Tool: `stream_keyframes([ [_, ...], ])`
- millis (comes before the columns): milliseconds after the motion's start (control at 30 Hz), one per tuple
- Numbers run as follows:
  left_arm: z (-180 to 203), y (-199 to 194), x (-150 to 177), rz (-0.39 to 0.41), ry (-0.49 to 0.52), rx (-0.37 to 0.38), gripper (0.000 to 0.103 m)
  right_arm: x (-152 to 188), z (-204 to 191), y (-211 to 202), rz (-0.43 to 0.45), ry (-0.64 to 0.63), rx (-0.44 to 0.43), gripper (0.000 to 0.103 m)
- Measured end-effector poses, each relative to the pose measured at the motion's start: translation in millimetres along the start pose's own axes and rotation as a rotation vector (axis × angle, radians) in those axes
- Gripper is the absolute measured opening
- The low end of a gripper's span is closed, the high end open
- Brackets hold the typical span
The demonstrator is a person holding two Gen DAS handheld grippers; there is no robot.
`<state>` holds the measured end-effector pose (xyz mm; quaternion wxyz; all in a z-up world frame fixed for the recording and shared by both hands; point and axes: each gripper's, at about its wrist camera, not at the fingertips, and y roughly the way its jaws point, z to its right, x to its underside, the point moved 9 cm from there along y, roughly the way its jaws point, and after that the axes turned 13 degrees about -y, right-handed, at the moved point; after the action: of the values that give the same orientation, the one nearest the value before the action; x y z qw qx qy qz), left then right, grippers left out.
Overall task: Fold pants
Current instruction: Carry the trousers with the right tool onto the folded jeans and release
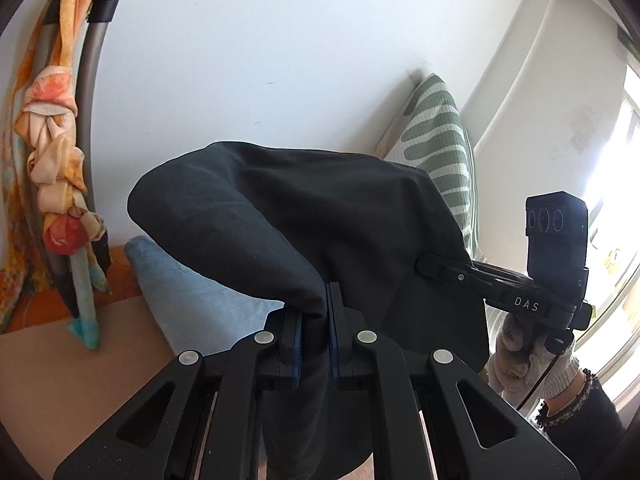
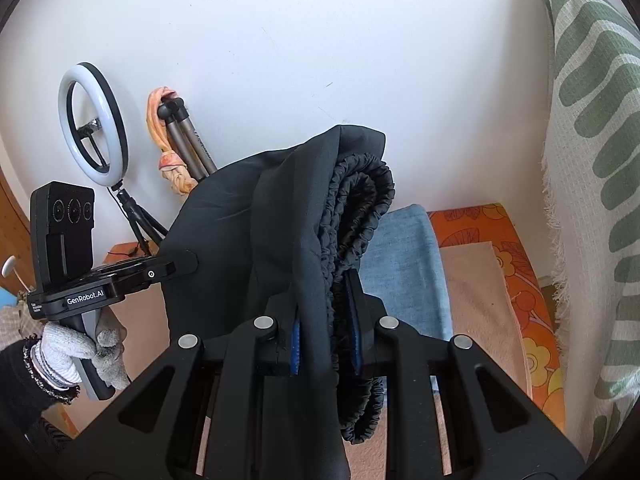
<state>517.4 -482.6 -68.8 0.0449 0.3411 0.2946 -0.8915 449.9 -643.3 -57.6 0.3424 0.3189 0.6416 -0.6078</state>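
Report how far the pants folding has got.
Done: the black pants look doubled over, elastic waistband bunched in layers. In hand: the left hand-held gripper and right hand-held gripper both clamp the fabric, holding it aloft. Left: laying it down, perhaps by the blue folded cloth.

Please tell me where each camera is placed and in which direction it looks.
Left wrist: on the left claw, facing the wall; shut on the pants; right claw and gloved hand visible.
Right wrist: on the right claw, facing the wall; shut on the pants' waistband; left claw visible.
Shared: pants, pillow, blue cloth.
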Motion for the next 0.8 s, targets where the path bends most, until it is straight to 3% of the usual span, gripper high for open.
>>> stream_keyframes([
  [200, -37.3, 33.5, -0.4, -0.024, -0.025, -0.025, 0.008, 9.6, 33.9, 59.7, -0.073, 0.019, 0.01, 0.019],
  [367, -66.1, 40.5, -1.2, -0.033, -0.02, -0.113, 0.008, 32.7, 66.2, 88.2, -0.165, 0.084, 0.07, 0.021],
  [433, -70.7, 38.4, -1.7, -0.057, -0.049, -0.103, 0.01, 39.2, 78.0, 87.0, -0.189, 0.109, 0.121, 0.023],
  [533, -71.5, 26.0, -2.4, -0.045, -0.02, -0.123, 0.012, 41.3, 87.3, 77.3, -0.217, 0.108, 0.22, 0.039],
  [633, -68.0, 12.0, -1.2, -0.034, -0.017, -0.113, 0.023, 40.1, 85.1, 63.1, -0.202, 0.123, 0.25, 0.043],
  [800, -57.4, -20.4, 14.2, -0.027, -0.006, -0.109, 0.033, 36.2, 64.2, 36.2, -0.153, 0.119, 0.28, 0.053],
])
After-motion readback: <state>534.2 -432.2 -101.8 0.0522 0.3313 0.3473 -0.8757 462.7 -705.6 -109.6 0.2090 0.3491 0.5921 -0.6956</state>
